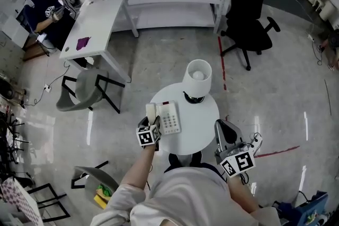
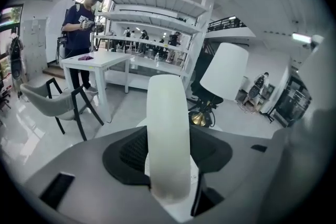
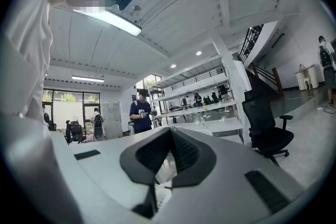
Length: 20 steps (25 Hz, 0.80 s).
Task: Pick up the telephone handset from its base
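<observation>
My left gripper (image 1: 150, 124) is shut on the white telephone handset (image 1: 151, 112), which it holds over the left side of the white telephone base (image 1: 170, 117) on the round white table (image 1: 207, 114). In the left gripper view the handset (image 2: 168, 134) stands upright between the dark pads (image 2: 131, 152), which press on both its sides. My right gripper (image 1: 224, 134) hovers by the table's right edge. It holds nothing, and its pads (image 3: 149, 155) meet at the tips.
A lamp (image 1: 197, 77) with a white shade stands at the back of the table. A grey chair (image 1: 85, 90) and a white desk (image 1: 95, 26) are to the left, and a black office chair (image 1: 254, 34) is behind. A person (image 1: 45, 5) stands by the desk.
</observation>
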Each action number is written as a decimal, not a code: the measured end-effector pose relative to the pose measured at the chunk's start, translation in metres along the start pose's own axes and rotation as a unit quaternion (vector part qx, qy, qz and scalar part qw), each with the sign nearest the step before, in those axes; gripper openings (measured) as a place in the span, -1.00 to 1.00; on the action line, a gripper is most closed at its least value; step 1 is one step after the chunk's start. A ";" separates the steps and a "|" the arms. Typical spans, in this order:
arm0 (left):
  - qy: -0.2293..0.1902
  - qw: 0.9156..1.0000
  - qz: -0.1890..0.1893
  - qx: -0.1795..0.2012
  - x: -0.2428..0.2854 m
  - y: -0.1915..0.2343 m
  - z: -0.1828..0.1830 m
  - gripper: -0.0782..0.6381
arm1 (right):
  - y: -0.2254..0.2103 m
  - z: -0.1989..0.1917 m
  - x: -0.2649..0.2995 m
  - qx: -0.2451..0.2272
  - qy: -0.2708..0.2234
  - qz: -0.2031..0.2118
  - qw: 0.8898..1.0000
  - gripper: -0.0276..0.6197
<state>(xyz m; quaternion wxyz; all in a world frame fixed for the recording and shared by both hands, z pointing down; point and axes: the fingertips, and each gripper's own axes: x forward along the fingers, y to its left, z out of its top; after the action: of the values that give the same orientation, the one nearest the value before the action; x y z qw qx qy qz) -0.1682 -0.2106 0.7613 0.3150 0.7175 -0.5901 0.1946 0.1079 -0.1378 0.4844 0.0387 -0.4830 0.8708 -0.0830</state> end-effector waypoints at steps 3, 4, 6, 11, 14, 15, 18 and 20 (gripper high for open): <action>-0.028 0.999 -0.027 -0.007 -0.014 -0.006 0.013 -0.14 | 0.001 0.004 -0.003 -0.001 -0.007 0.001 1.000 -0.89; -0.039 0.998 -0.038 -0.013 -0.019 -0.008 0.018 -0.14 | 0.002 0.005 -0.004 -0.001 -0.009 0.000 1.000 -0.89; -0.062 0.996 -0.058 -0.020 -0.029 -0.010 0.029 -0.14 | 0.004 0.006 -0.006 -0.001 -0.013 0.000 1.000 -0.89; -0.113 0.988 -0.106 -0.027 -0.056 -0.023 0.058 -0.14 | 0.004 0.012 -0.009 0.002 -0.022 -0.002 1.000 -0.89; -0.146 0.979 -0.143 -0.023 -0.075 -0.034 0.078 -0.14 | 0.002 0.015 -0.009 0.008 -0.030 -0.003 1.000 -0.89; -0.155 0.975 -0.157 -0.022 -0.081 -0.038 0.085 -0.14 | 0.002 0.015 -0.009 0.010 -0.032 -0.003 0.999 -0.89; -0.182 0.964 -0.192 -0.020 -0.101 -0.047 0.103 -0.14 | 0.004 0.018 -0.008 0.009 -0.038 0.000 0.999 -0.89; -0.205 0.957 -0.205 -0.014 -0.115 -0.052 0.115 -0.14 | 0.006 0.020 -0.008 0.007 -0.041 0.004 0.999 -0.89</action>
<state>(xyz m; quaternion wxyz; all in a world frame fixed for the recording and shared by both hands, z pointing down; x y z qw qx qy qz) -0.1548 -0.2000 0.5910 0.2305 0.8429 -0.4851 -0.0332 0.1104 -0.1302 0.4640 0.0781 -0.4826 0.8696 -0.0691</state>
